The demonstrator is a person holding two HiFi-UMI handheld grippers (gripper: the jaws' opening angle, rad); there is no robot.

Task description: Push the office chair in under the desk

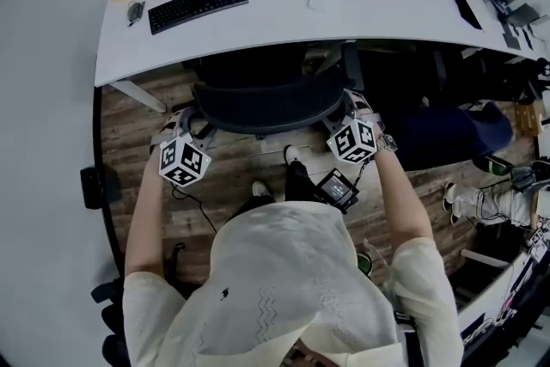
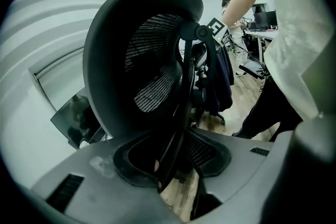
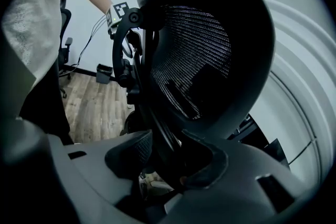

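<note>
The chair (image 1: 268, 103) stands at 12 o'clock of the person, its seat tucked below the near edge of the table (image 1: 284, 28) and its backrest (image 1: 258, 118) just clear of that edge. The backrest is a curved black shell: a smooth, matte rim around a fine woven mesh panel, bowed toward the person. The table is a smooth white slab with a curved front edge; a flat black keyboard (image 1: 198, 6) lies on it at 11 o'clock. The floor (image 1: 232, 180) is of grey-brown wood-grain planks. The left tongs (image 1: 191, 125) sit at the 9 o'clock end of the backrest. In the left gripper view the left tongs (image 2: 169, 164) are closed down to a narrow gap, with the rim pinched between the padded jaws. The right tongs (image 1: 347, 113) sit at the 3 o'clock end. In the right gripper view the right tongs (image 3: 167, 159) are likewise nearly closed, clamping the rim, with the mesh rising at 12 o'clock above the jaws.
</note>
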